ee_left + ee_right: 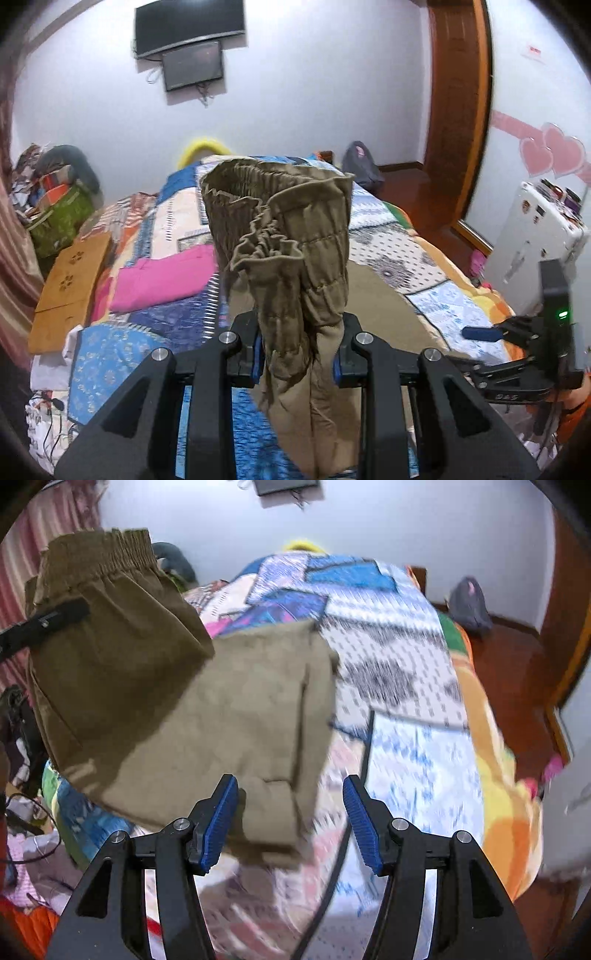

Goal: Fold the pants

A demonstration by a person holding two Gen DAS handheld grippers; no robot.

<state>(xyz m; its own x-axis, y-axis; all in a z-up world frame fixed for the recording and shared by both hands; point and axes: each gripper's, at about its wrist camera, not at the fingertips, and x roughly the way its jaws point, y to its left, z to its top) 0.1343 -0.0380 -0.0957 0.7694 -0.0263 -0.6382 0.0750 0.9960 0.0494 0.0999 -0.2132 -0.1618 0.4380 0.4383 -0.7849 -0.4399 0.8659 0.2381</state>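
A bed (413, 686) is covered by a patchwork quilt (399, 254). Khaki pants (291, 266) are held up above the bed, the legs trailing onto it. The left gripper (299, 347) is clamped on the bunched cloth below the waistband. The right gripper (291, 819) is held beside the pants, jaws parted and empty.

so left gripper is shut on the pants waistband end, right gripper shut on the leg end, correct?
Not quite. The right gripper is open, holding nothing; the right wrist view shows its pads apart. The left gripper is indeed shut on the pants near the waistband.
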